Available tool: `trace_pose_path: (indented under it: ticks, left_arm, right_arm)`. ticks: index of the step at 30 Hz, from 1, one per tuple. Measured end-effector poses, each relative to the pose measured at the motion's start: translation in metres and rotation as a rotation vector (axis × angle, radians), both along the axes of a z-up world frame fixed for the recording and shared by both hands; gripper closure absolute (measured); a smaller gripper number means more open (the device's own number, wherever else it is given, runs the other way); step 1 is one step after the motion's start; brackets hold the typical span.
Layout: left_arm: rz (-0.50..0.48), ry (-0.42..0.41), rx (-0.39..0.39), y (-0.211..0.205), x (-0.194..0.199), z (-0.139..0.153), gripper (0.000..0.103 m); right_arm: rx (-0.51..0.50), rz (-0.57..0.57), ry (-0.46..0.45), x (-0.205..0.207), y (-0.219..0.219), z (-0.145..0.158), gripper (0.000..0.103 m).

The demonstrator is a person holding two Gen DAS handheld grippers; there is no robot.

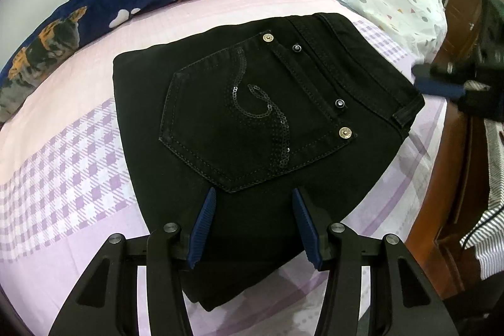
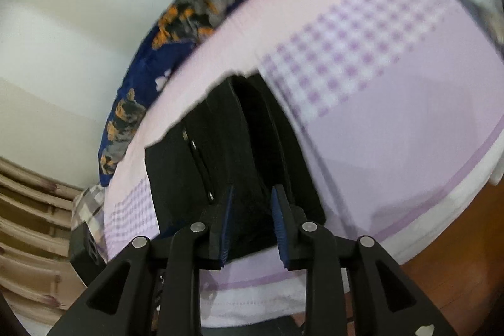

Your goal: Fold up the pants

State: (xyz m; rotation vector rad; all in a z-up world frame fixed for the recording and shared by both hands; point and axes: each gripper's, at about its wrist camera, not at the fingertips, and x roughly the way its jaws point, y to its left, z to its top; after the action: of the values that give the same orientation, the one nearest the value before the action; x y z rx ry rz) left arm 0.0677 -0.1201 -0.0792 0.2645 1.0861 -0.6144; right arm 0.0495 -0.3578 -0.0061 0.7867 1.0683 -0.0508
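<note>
Fingers of the left gripper (image 1: 253, 203) stood apart over the near edge of the black jeans (image 1: 252, 115), gripping nothing, and the right gripper (image 2: 252, 200) hung likewise parted at the waistband end. By my reckoning the folding looked all but finished: the jeans lay in a compact, pocket-up stack on the checked bed sheet (image 1: 78, 162), needing perhaps only a smoothing.

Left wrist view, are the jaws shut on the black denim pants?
No, the left gripper jaws stand apart above the black denim pants, gripping nothing.
</note>
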Motion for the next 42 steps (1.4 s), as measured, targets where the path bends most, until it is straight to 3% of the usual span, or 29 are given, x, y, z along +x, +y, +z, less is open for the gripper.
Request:
trace_pose_path:
  ticks: [4,9,15,20,26,31,34,36,38,42]
  left_arm:
    - [0.003,-0.005,0.001,0.001,-0.003,-0.002,0.051]
    - [0.003,-0.003,-0.001,0.0,-0.002,-0.001,0.051]
    - [0.004,0.0,-0.005,0.001,-0.001,0.0,0.051]
    - [0.011,0.011,-0.023,0.003,-0.001,0.0,0.051]
    - [0.051,0.04,-0.117,0.02,0.007,0.01,0.051]
    - [0.18,0.07,-0.258,0.057,0.027,0.025,0.051]
    - [0.27,0.106,-0.286,0.079,0.045,0.023,0.051]
    - [0.302,0.132,-0.298,0.089,0.054,0.02,0.051]
    - [0.327,0.18,-0.327,0.098,0.061,0.014,0.051]
    - [0.359,0.293,-0.395,0.108,0.072,-0.003,0.051]
  right_arm:
    - [-0.035,0.026,-0.06,0.02,0.001,0.019,0.079]
    - [-0.065,0.082,-0.09,0.06,0.018,0.022,0.079]
    - [-0.148,0.149,-0.026,0.087,0.032,-0.005,0.08]
    - [-0.172,0.167,0.027,0.07,0.027,-0.032,0.083]
    - [-0.127,0.167,0.02,0.039,0.016,-0.038,0.086]
    - [-0.115,0.208,0.015,0.034,0.015,-0.032,0.085]
    - [-0.083,0.241,-0.012,0.036,0.012,-0.026,0.078]
    - [-0.054,0.26,-0.036,0.038,0.005,-0.022,0.061]
    - [-0.036,0.275,-0.051,0.04,-0.002,-0.02,0.05]
    - [0.011,0.329,-0.038,0.05,-0.018,-0.029,0.047]
